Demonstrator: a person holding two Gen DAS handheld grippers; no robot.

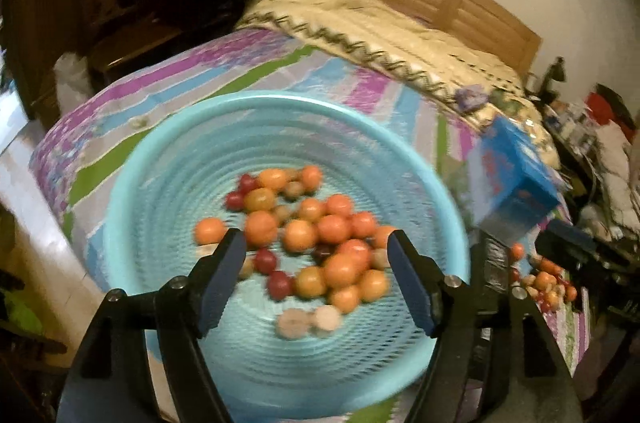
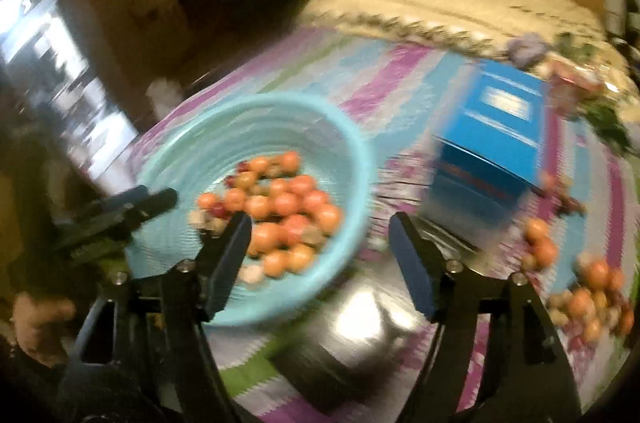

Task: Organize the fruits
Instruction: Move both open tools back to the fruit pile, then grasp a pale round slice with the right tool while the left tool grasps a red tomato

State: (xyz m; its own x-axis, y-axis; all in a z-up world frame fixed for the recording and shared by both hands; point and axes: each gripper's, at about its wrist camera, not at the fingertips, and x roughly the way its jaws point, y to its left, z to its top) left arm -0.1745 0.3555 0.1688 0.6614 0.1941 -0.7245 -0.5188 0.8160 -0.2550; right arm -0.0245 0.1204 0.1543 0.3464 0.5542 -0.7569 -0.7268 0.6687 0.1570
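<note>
both grippers, left gripper (image 1: 316,265) and right gripper (image 2: 320,249), wide and empty; most fruits (image 1: 312,235) in turquoise basket (image 1: 168,143), loose pile (image 2: 584,287) on striped bedspread (image 2: 384,71) near blue box (image 2: 492,139); risk: round fruit rolling off the bed when nudged.

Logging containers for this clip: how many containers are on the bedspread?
3. A light-blue mesh basket holding fruit sits left; a blue box stands to the right, behind; a shiny metal pot is in front, between them. Others may be hidden out of frame.
</note>
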